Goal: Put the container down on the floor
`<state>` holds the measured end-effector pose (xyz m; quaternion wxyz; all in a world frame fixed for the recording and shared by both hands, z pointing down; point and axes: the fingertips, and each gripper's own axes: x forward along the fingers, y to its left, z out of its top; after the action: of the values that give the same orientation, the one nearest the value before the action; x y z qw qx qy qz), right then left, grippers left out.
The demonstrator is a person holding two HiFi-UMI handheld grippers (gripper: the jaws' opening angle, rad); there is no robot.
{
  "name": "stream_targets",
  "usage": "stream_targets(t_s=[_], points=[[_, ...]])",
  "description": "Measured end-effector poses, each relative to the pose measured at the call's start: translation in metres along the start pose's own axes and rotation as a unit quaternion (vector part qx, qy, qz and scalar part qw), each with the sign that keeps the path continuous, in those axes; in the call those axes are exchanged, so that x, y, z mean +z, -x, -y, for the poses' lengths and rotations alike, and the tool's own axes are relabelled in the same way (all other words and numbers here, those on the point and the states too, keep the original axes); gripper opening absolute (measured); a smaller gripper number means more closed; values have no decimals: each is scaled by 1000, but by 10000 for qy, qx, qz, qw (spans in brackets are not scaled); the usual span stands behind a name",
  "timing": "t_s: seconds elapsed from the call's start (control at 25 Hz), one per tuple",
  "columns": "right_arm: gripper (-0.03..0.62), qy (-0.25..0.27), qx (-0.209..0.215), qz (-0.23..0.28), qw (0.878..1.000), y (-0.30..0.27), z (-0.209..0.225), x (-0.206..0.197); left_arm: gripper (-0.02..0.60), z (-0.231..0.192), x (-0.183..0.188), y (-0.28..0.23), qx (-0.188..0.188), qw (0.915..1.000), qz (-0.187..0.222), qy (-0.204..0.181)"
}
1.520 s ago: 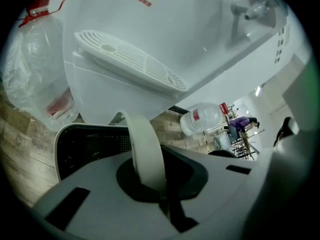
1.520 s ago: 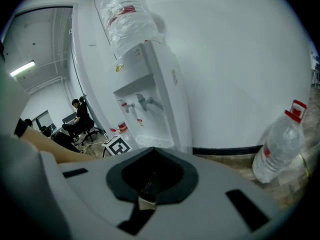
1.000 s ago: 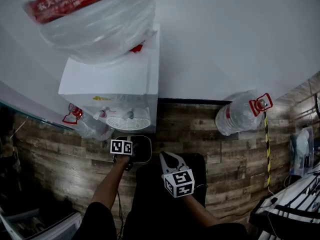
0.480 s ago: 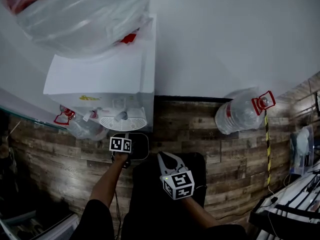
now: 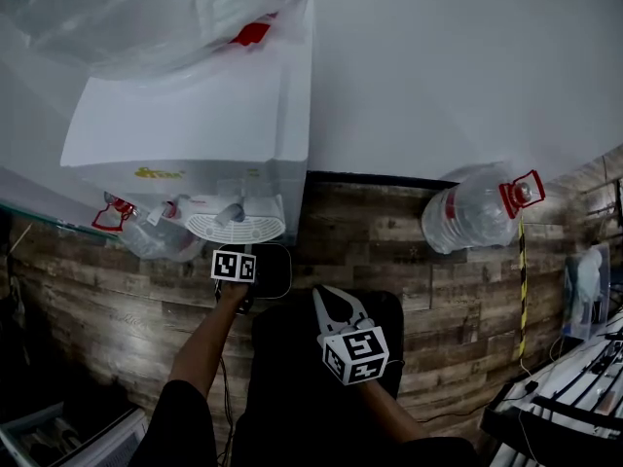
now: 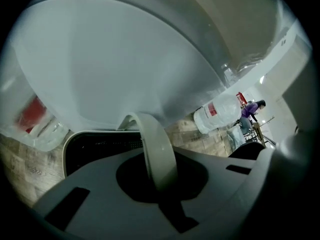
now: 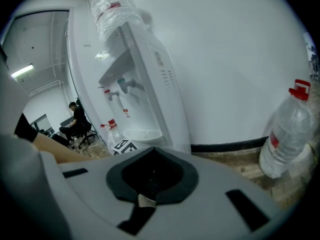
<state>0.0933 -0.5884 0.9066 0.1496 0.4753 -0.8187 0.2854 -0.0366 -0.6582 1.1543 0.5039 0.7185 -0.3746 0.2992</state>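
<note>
left gripper [image 5: 237, 269] jaws clamped on the handle [image 6: 157, 151] of the container [image 5: 275, 270], just near of the dispenser [image 5: 195, 144], apparently not yet on the floor [image 5: 389, 251]; right gripper [image 5: 321, 298] jaws together, empty; lowering and release remain.

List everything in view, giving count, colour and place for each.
water dispenser: one, white, against the wall
top bottle: one, clear, on the dispenser
floor bottles: two, clear with red handles, one left of the dispenser, one right by the wall
container: one, dark with white rim, before the dispenser
handle: one, whitish, in the left gripper's jaws
tape strip: one, yellow-black, floor at right
people: two, distant background
left gripper: one, grey, shut on the handle
right gripper: one, pale, shut, empty
</note>
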Motion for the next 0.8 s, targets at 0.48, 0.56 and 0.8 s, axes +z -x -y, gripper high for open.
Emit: stream_targets(t_s=[0.48, 0.56, 0.8], points=[[9, -127, 28, -30, 9999, -3, 0, -7, 132, -2, -4, 4, -49, 9996, 97, -262], [9, -150, 38, -83, 9998, -1, -2, -6, 180, -3, -1, 11, -42, 9997, 172, -161], [9, -182, 20, -263, 9995, 11, -7, 7, 222, -5, 6, 43, 117, 9993, 350, 74]])
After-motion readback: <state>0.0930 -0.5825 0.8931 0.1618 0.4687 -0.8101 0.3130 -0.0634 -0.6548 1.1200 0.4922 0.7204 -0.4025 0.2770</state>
